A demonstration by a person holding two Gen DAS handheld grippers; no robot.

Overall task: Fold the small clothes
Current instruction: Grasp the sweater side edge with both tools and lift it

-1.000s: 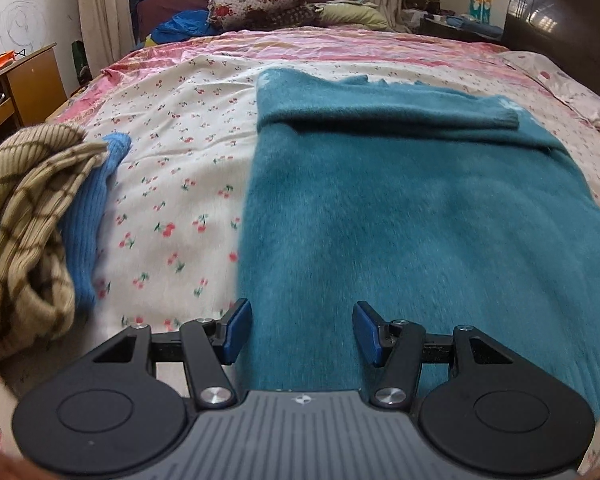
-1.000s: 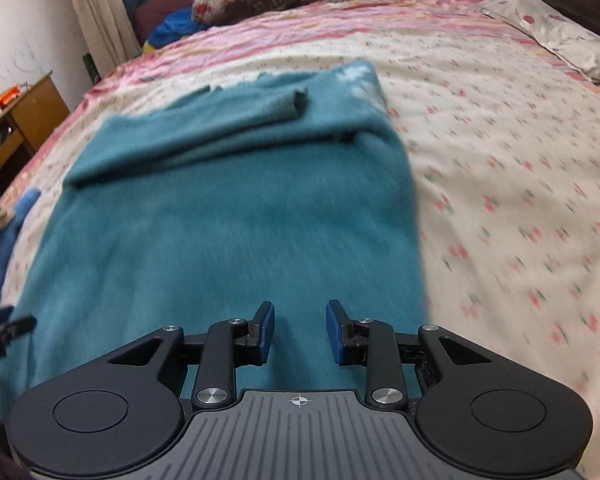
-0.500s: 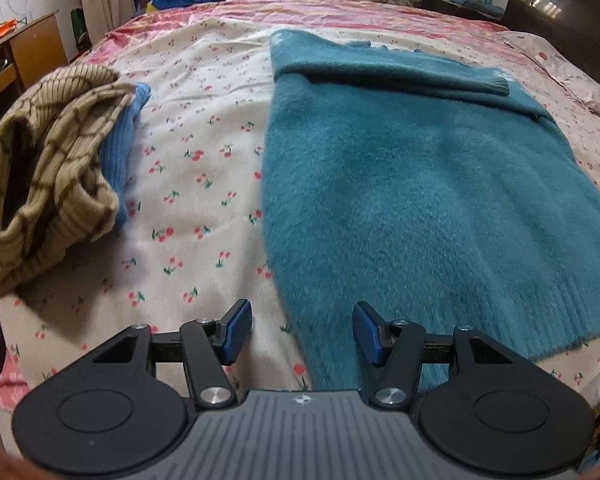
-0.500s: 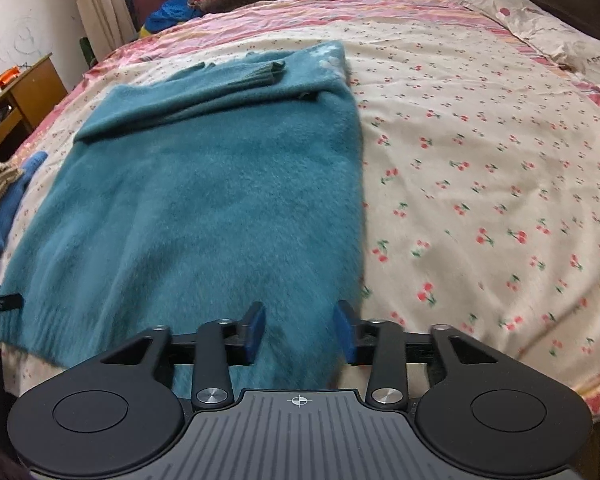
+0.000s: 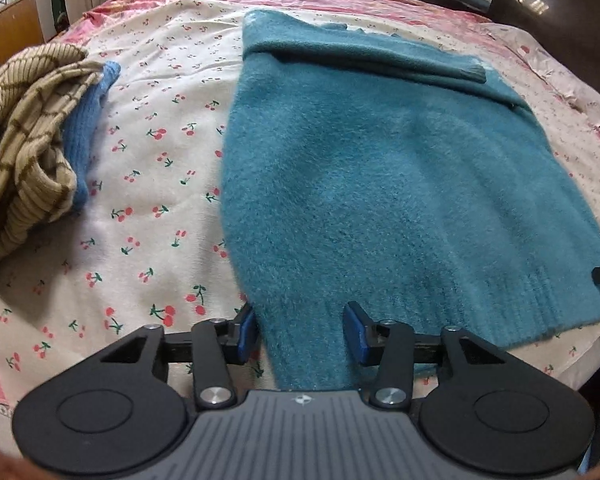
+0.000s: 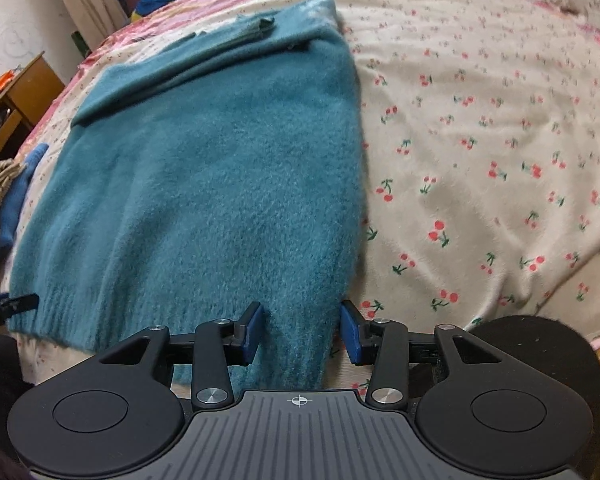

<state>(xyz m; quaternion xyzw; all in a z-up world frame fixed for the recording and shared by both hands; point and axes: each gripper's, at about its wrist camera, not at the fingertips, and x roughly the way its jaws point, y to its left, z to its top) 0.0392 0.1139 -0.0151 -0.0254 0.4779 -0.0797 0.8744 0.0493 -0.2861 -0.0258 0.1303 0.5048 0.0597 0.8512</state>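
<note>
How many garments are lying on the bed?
3: teal sweater spread flat mid-bed; tan checked knit bunched at the left edge; blue knit partly under it. More may be hidden.

The near hem corner of the teal sweater runs down between the 2 fingers of the left gripper and vanishes behind its grey body. The other hem corner does the same between the fingers of the right gripper. Left of the left fingers, the striped beige knit is cut by the frame edge and covers most of a blue garment.
</note>
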